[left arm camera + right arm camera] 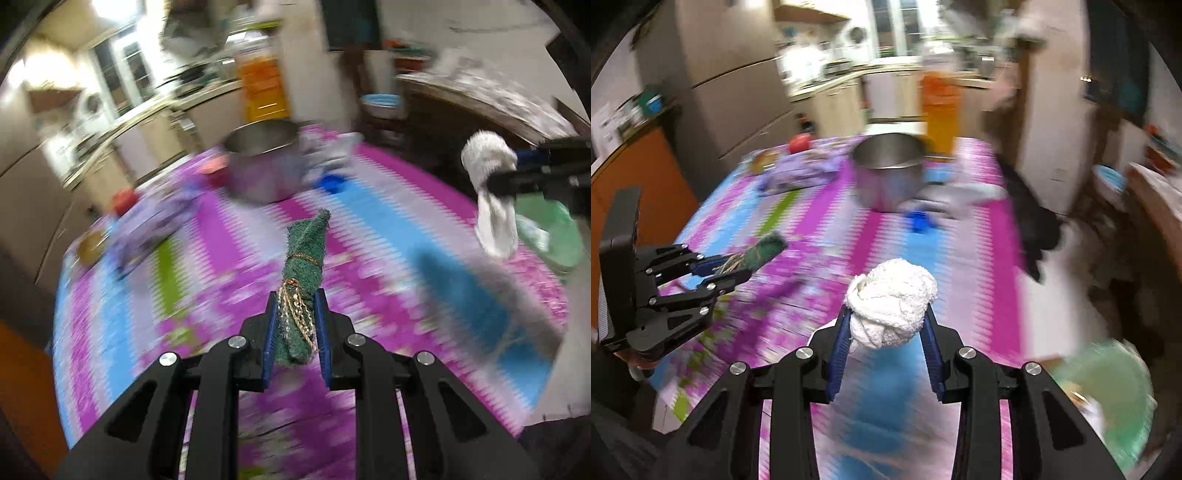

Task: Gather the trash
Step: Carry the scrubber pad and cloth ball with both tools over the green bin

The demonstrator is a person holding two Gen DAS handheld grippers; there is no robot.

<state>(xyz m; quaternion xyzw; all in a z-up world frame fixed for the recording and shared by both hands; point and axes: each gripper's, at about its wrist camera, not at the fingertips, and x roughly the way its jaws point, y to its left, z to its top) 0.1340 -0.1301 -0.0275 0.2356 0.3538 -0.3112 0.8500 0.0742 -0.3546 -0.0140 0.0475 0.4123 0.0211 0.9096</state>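
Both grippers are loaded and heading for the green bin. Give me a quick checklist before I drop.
1. Left gripper clamped on the green roll: ok.
2. Right gripper clamped on the white wad: ok.
3. Both items clear of the table: ok.
4. Green bin in sight, low right: ok.
5. Grippers over the bin: not ok, both above the table.
6. Room in the bin: cannot tell, blurred.

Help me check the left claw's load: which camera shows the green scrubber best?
The left wrist view: the green scrubber sits sharp and centred, clamped between the left claw pads. The right wrist view catches it only small and blurred at the left edge.
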